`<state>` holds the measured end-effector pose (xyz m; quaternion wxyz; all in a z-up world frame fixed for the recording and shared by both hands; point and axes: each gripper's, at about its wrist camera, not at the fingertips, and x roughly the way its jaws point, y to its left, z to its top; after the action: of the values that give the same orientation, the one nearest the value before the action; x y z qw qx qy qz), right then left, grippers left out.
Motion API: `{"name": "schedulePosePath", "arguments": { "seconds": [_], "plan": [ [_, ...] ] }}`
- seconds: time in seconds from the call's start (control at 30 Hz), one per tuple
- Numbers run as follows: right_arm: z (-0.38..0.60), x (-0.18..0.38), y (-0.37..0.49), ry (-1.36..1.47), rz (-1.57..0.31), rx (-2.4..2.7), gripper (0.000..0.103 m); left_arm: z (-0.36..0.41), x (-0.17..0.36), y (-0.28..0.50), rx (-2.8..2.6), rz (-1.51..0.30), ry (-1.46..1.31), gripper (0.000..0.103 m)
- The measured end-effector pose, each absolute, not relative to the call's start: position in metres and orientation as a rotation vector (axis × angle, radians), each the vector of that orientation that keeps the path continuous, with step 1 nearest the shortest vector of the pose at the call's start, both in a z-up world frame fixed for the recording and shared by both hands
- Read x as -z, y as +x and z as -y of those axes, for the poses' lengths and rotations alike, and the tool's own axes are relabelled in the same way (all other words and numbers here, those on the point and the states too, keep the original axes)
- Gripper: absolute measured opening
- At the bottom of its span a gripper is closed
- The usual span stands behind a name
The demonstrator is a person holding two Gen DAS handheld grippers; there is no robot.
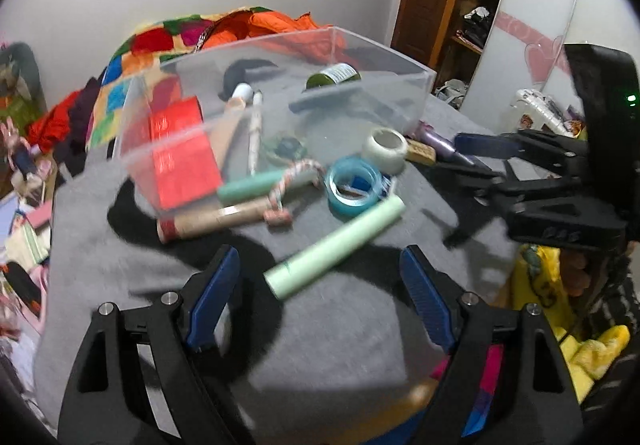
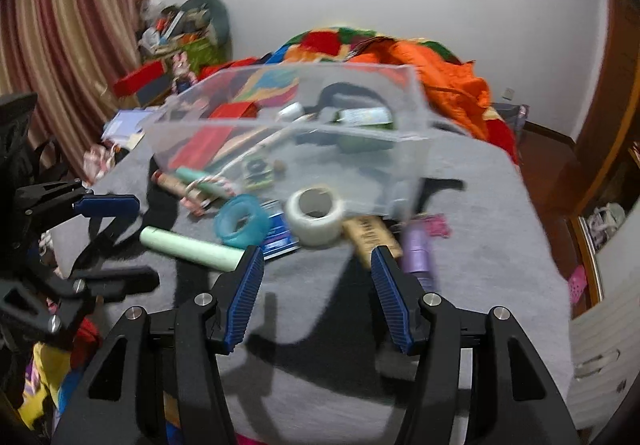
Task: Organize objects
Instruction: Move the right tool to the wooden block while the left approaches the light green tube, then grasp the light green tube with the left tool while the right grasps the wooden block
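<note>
Green tube point(image 1: 334, 245) before clear bin point(image 1: 384, 57)

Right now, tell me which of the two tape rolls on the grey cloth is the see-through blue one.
The blue tape roll, lying beside the pale green tube. The other, the white tape roll, is opaque and sits against the clear bin.

Bare grey blanket point(image 2: 320, 325) lies open in front of both grippers. Farther on, the green tube point(image 1: 336, 245), blue tape ring point(image 1: 352, 189) and white tape roll point(image 2: 316, 217) crowd the approach to the clear bin point(image 1: 400, 93).
</note>
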<state>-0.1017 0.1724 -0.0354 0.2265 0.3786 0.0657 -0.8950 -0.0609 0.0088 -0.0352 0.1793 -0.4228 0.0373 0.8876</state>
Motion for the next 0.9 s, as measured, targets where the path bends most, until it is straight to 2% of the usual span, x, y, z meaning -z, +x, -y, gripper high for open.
{"name": "schedulePosePath", "arguments": {
  "seconds": [0.13,0.2,0.27,0.3,0.4,0.5,0.57,0.77,0.9],
  "plan": [
    [-0.185,0.035,-0.113,1.066,-0.182,2.511,0.052,-0.016,0.049,-0.087,-2.474,-0.128,-1.248,0.08],
    [-0.187,0.04,-0.122,1.094,-0.178,2.504,0.051,-0.02,0.059,-0.092,-2.421,-0.1,-1.287,0.064],
    [-0.184,0.045,-0.127,1.103,-0.205,2.508,0.045,-0.023,0.06,-0.086,-2.441,-0.129,-1.261,0.062],
    [-0.183,0.045,-0.129,1.093,-0.228,2.518,0.041,-0.023,0.06,-0.082,-2.439,-0.133,-1.253,0.054],
    [-0.177,0.044,-0.133,1.072,-0.247,2.495,0.04,-0.022,0.057,-0.071,-2.423,-0.109,-1.252,0.038],
    [-0.169,0.044,-0.139,1.059,-0.289,2.464,0.04,-0.021,0.055,-0.062,-2.414,-0.097,-1.266,0.026],
    [-0.166,0.046,-0.143,1.061,-0.32,2.449,0.04,-0.021,0.054,-0.056,-2.401,-0.092,-1.277,0.023],
    [-0.171,0.051,-0.148,1.101,-0.32,2.411,0.04,-0.023,0.053,-0.06,-2.383,-0.062,-1.287,0.023],
    [-0.165,0.061,-0.142,1.122,-0.417,2.391,0.041,-0.032,0.055,-0.071,-2.382,-0.076,-1.281,0.023]
  ]
}}
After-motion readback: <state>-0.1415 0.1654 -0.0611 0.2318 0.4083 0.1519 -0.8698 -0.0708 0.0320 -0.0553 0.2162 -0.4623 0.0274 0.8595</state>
